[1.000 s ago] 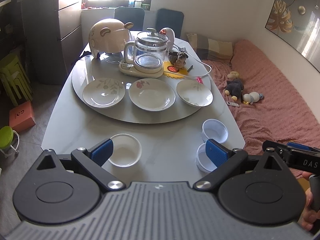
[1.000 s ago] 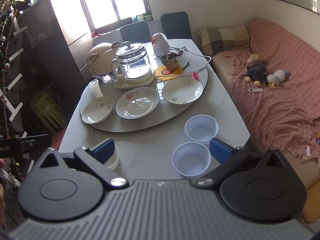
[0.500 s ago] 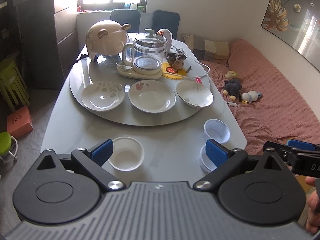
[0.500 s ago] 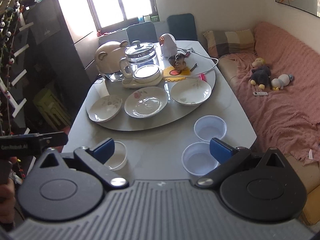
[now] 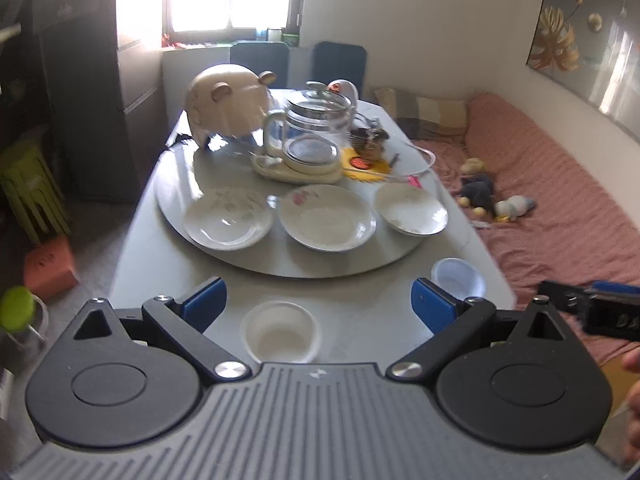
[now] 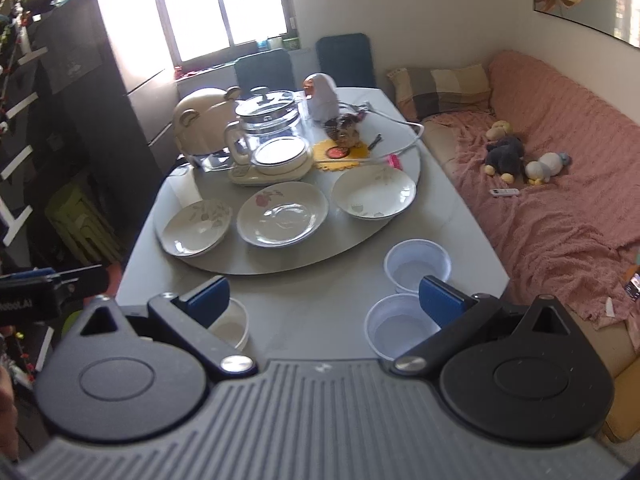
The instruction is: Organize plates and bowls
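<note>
Three white flowered plates lie in a row on the grey turntable [image 5: 304,268]: a left plate [image 5: 228,218], a middle plate [image 5: 327,222] and a right plate [image 5: 410,208]. They appear again as left plate [image 6: 197,227], middle plate [image 6: 282,213] and right plate [image 6: 374,194]. A small white bowl [image 5: 282,332] sits near the table's front edge, between the fingers of my open left gripper [image 5: 318,305]. Two clear plastic bowls [image 6: 417,265] [image 6: 400,326] stand at the front right, the nearer one by the right finger of my open right gripper [image 6: 324,298]. Both grippers hold nothing.
At the back of the turntable stand a glass kettle [image 6: 269,136] on its base, a beige bear-shaped appliance [image 6: 198,126] and a yellow mat [image 6: 340,154] with a cable. A pink sofa [image 6: 560,184] with soft toys runs along the right. Dark cabinets and green stools [image 5: 28,188] are at the left.
Both grippers have drawn back and risen slightly, so the table looks farther away. The white bowl now lies centred between the left fingers. Plates and bowls have not moved.
</note>
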`<act>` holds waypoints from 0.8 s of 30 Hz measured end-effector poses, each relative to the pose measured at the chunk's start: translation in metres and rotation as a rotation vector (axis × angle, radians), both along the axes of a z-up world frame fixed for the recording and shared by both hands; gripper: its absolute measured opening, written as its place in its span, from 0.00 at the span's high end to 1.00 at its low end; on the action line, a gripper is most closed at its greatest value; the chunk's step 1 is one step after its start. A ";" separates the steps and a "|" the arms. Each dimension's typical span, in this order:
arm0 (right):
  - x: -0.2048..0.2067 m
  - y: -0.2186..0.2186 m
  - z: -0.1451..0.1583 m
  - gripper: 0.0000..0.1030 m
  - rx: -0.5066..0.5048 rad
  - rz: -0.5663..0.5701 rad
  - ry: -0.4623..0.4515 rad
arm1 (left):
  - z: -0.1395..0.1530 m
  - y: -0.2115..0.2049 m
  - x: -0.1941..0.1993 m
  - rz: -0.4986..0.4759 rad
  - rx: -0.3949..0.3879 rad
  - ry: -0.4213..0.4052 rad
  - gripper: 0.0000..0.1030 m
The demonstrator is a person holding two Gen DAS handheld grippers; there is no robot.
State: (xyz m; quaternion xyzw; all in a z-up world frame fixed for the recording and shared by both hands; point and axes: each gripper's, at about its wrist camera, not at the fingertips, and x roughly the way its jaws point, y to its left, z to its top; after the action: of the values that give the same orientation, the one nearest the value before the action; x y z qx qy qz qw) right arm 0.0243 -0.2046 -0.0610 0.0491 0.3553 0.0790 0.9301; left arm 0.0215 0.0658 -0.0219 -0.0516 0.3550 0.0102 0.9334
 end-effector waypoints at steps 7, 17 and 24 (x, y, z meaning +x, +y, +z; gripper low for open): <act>0.010 -0.016 -0.009 0.00 0.007 -0.044 0.018 | -0.009 -0.020 0.030 -0.086 -0.030 0.028 0.03; 0.060 -0.062 -0.036 0.00 -0.018 0.027 0.040 | -0.047 -0.069 0.074 -0.067 -0.063 0.068 0.03; 0.084 -0.095 -0.066 0.00 -0.027 0.055 0.058 | -0.079 -0.114 0.118 -0.074 -0.068 0.100 0.03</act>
State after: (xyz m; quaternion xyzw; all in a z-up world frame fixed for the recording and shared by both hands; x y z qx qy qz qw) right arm 0.1085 -0.2995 -0.1270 0.0291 0.3842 0.0983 0.9175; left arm 0.1391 -0.0482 -0.1014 -0.0695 0.4032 -0.0337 0.9119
